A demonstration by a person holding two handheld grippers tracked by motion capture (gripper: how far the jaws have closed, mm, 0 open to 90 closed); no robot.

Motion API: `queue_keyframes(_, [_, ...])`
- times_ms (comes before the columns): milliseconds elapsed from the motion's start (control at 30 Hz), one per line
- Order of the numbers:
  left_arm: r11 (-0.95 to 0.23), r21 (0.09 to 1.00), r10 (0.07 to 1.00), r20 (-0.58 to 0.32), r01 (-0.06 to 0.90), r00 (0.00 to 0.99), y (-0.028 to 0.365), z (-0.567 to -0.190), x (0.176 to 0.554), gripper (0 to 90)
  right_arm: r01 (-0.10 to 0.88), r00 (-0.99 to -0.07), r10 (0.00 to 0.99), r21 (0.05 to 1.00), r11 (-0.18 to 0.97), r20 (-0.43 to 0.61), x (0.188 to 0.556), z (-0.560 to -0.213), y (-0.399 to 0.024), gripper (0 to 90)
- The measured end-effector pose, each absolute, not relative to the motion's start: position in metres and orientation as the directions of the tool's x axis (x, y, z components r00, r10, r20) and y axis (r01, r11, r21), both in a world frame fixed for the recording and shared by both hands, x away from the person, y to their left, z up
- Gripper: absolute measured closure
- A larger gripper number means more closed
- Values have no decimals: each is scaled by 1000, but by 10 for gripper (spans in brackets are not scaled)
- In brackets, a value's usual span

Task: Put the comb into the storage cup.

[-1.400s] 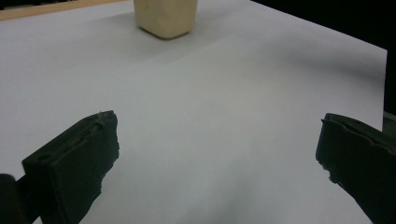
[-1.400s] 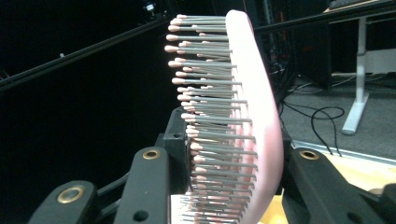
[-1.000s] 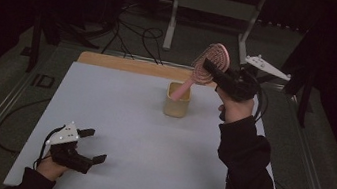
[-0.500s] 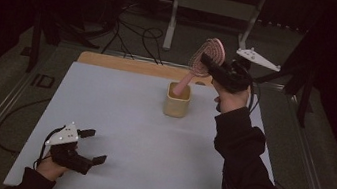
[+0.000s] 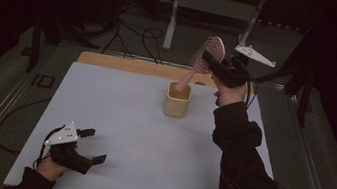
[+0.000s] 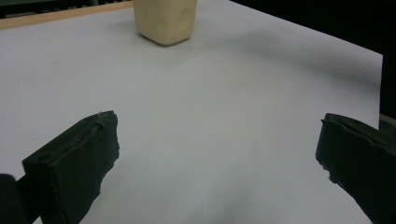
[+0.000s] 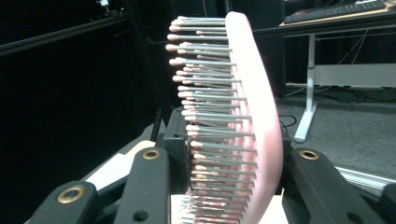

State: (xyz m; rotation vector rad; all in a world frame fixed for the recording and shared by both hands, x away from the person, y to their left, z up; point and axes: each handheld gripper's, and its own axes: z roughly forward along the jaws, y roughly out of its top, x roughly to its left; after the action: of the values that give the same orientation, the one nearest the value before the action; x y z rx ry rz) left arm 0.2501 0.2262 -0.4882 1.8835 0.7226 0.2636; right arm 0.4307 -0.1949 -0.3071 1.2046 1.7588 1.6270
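Upper right of the frame, the right gripper (image 5: 212, 60) clamps a pink oval hairbrush (image 5: 207, 55) with metal bristles, its handle dipping into a squarish cream cup (image 5: 176, 105); the left gripper (image 5: 90, 144), lower left, gapes empty over the matte white table (image 5: 122, 118).

No writing, label, brand mark, number or sign can be read anywhere in these views: the pink hairbrush (image 7: 252, 116), the cream cup (image 5: 177, 101) and the pale tabletop (image 5: 117, 117) all show plain, unmarked surfaces, and the dim background gear is too dark to read.
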Motion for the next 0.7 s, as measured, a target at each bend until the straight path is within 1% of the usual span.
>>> queue_keyframes(267, [-263, 897, 590, -141, 354, 795, 226, -488, 250, 1, 318, -506, 826, 944, -91, 250, 440, -323, -195, 640])
queue_keyframes(700, [-269, 895, 590, -138, 355, 795, 227, -488, 250, 1, 353, -498, 833, 934, -61, 243, 449, -348, -190, 640])
